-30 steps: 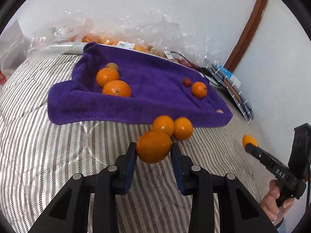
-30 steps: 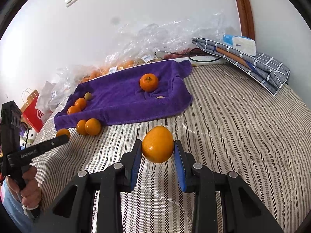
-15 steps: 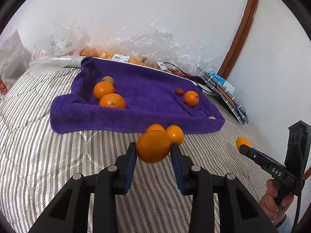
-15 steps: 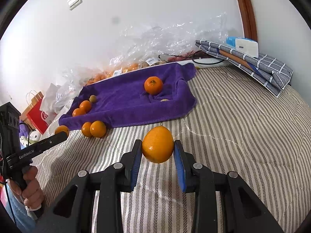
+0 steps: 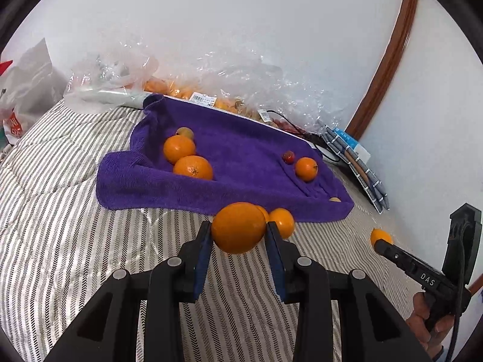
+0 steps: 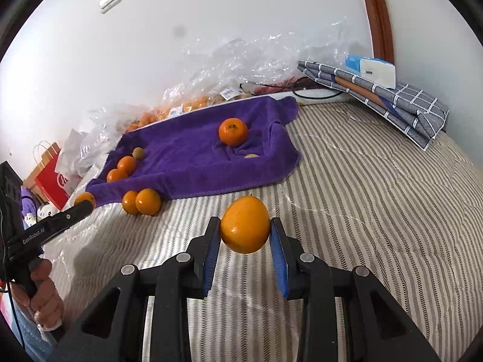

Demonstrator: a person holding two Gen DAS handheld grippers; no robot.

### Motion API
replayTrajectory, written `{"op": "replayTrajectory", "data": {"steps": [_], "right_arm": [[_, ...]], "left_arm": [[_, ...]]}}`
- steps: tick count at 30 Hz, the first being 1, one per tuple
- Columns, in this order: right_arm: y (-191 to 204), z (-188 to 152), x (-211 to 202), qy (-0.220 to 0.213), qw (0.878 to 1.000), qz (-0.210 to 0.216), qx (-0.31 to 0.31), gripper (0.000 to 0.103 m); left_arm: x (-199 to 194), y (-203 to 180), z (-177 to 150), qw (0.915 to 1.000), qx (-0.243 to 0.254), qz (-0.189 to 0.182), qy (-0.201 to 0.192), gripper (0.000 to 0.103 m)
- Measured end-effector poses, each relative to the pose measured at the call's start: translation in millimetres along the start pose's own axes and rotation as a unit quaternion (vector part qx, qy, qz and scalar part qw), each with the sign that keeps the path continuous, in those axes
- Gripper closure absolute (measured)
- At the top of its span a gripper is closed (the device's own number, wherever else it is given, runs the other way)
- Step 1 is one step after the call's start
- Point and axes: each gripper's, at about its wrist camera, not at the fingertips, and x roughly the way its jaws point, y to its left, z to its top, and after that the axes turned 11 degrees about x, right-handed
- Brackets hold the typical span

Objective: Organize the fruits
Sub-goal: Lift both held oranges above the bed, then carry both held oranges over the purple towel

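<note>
My left gripper (image 5: 238,233) is shut on a large orange (image 5: 238,227), held above the striped bedcover just before the purple towel (image 5: 241,150). On the towel lie two oranges (image 5: 193,167) at the left, a small greenish fruit (image 5: 185,132), an orange (image 5: 306,169) at the right and a tiny red fruit (image 5: 288,157). Two loose oranges (image 6: 148,201) rest on the bed at the towel's front edge. My right gripper (image 6: 245,235) is shut on another orange (image 6: 245,229), in the air over the bedcover, right of the left one.
Clear plastic bags of fruit (image 5: 193,90) line the wall behind the towel. A folded checked cloth (image 6: 392,96) with a white box lies at the back right, beside a black cable (image 6: 302,90). A red shopping bag (image 6: 51,178) stands left of the bed.
The left gripper has tipped slightly, so the towel sits lower in its view and the two loose oranges slip partly behind its held orange. Both grips hold; the right gripper is still.
</note>
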Motion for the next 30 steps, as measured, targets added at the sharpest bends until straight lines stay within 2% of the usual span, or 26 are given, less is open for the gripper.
{"op": "replayTrajectory", "data": {"steps": [10, 18, 22, 27, 30], "right_arm": [[14.6, 13.0, -8.6, -0.024, 0.999, -0.022, -0.028, 0.070], [22.4, 27.8, -1.3, -0.020, 0.999, 0.001, -0.041, 0.070], [24.7, 43.6, 0.6, -0.019, 0.998, 0.003, -0.056, 0.070], [25.3, 66.5, 5.8, -0.019, 0.998, 0.016, -0.057, 0.070], [27.6, 79.2, 10.0, -0.021, 0.998, 0.025, -0.057, 0.070]], "left_arm": [[2.0, 1.6, -1.7, 0.9999, 0.001, 0.013, 0.003, 0.070], [2.7, 4.5, 2.1, 0.9985, 0.000, 0.052, 0.015, 0.070], [-3.7, 5.9, 19.2, 0.9981, -0.021, 0.053, 0.025, 0.070], [-13.0, -2.3, 48.5, 0.9968, -0.005, 0.078, 0.015, 0.070], [-13.9, -3.9, 60.8, 0.9967, -0.003, 0.081, 0.007, 0.070]]}}
